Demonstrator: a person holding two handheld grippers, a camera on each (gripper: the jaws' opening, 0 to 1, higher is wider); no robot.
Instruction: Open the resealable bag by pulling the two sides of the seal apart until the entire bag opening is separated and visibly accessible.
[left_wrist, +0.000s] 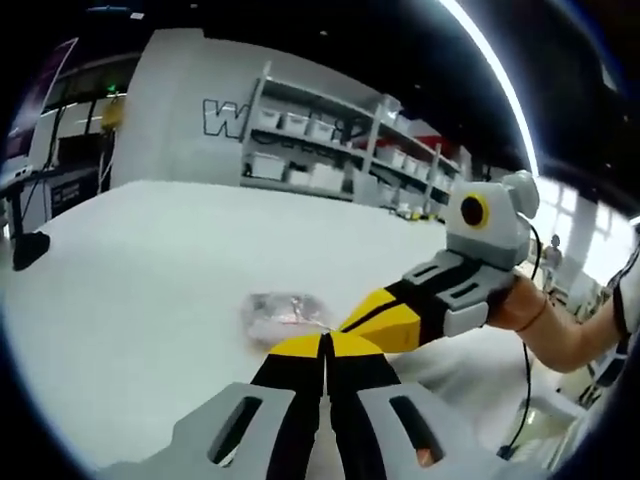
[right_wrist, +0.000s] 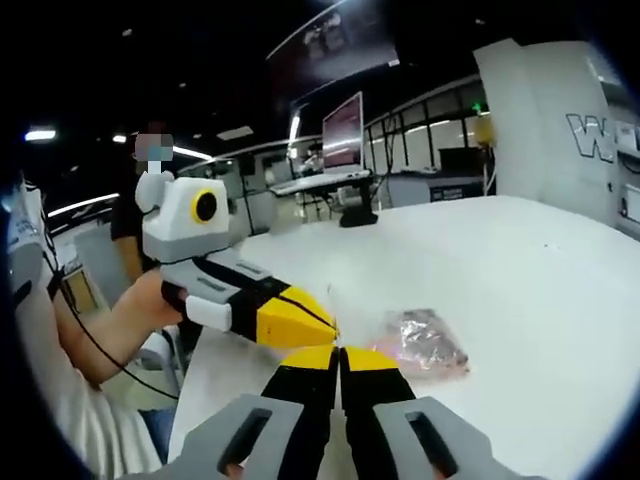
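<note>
A small clear resealable bag (left_wrist: 285, 315) with pinkish contents lies on the white table (left_wrist: 150, 260). Its thin clear edge reaches toward me, up to the yellow jaw tips. My left gripper (left_wrist: 325, 340) rises from the bottom of the left gripper view, its jaws shut on that edge. My right gripper (left_wrist: 345, 325) comes in from the right, tip to tip with it. In the right gripper view the bag (right_wrist: 430, 342) sits just right of my right gripper (right_wrist: 340, 350), which is shut at the bag's near edge. The left gripper (right_wrist: 328, 325) meets it from the left, held by a hand.
The table (right_wrist: 540, 260) stretches wide and white around the bag. A monitor on a stand (right_wrist: 345, 135) rises beyond its far edge, and a dark object (left_wrist: 28, 248) sits at the table's left edge. Shelving with boxes (left_wrist: 320, 150) lines the back wall. A person's forearm (left_wrist: 560, 335) holds the right gripper.
</note>
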